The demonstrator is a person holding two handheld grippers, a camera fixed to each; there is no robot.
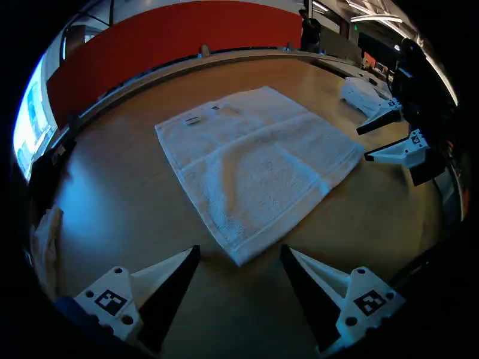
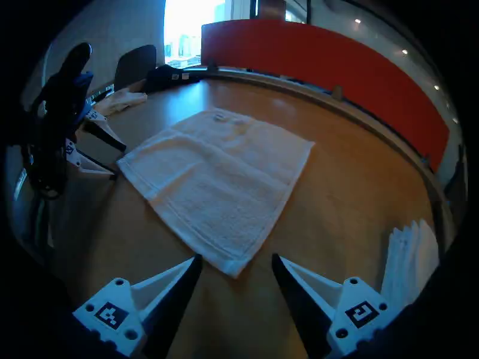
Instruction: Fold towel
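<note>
On wood table (image 1: 120,197), square terry towel (image 1: 257,161)

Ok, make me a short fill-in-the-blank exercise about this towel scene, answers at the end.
1. The towel lying flat on the table is ____ in colour.
2. The left gripper and the right gripper both stand ____, holding nothing.
3. The divider behind the table is ____.
Missing words: white, open, red.
</note>
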